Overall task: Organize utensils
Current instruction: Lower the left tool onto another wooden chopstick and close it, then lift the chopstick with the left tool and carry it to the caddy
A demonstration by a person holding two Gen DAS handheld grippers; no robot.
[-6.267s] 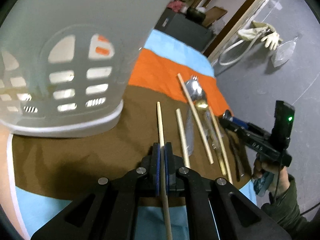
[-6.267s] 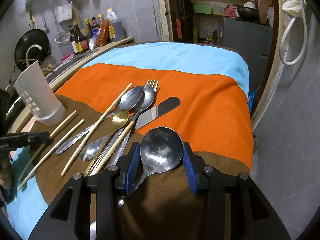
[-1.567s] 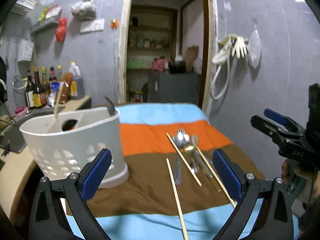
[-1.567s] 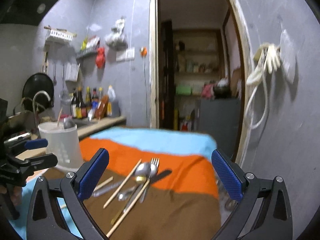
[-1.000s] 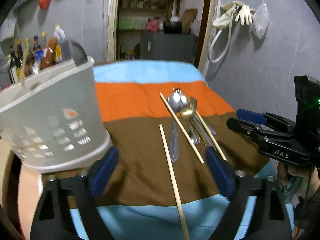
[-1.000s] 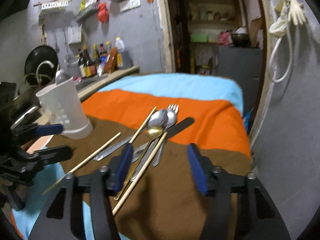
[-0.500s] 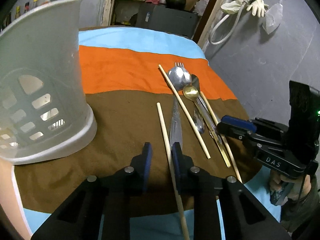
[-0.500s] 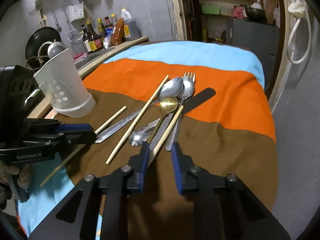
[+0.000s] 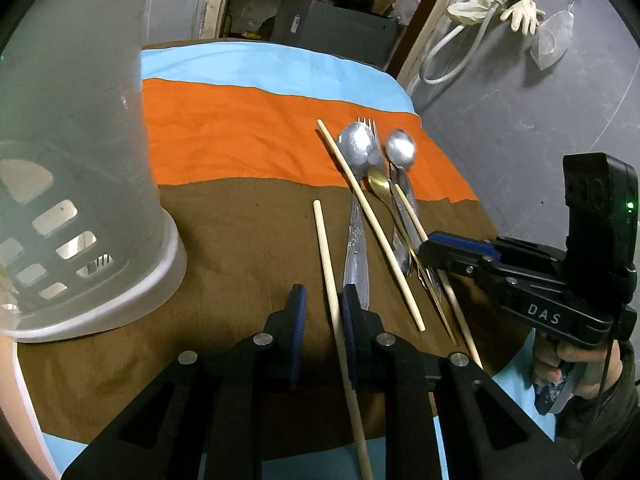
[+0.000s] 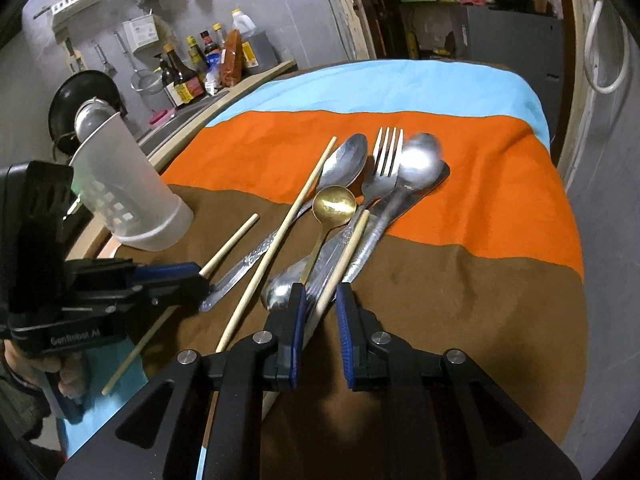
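Note:
A white slotted utensil holder (image 9: pixel 80 160) (image 10: pixel 120 192) stands at the left on the brown cloth. Loose chopsticks, spoons, a fork (image 10: pixel 386 152) and a gold spoon (image 10: pixel 334 204) lie in a pile. My left gripper (image 9: pixel 322 300) (image 10: pixel 172 280) is low over the cloth with its jaws closing. A single chopstick (image 9: pixel 326 248) lies between them against the right pad, with a gap on the left. My right gripper (image 10: pixel 320 300) (image 9: pixel 432 248) has its jaws closing around another chopstick (image 10: pixel 348 248) that rests on the cutlery, with gaps showing.
A third, longer chopstick (image 10: pixel 288 216) lies slanted between the two grippers. A round ladle (image 10: pixel 90 118) sticks out of the holder. The striped cloth (image 10: pixel 480 184) falls away at the table's right edge. Bottles (image 10: pixel 188 76) stand on a counter behind. A hand (image 9: pixel 576 356) holds the right gripper.
Both grippers have come down toward the table, and their jaws have narrowed from wide open to a small gap, each around a chopstick. The utensils have not moved.

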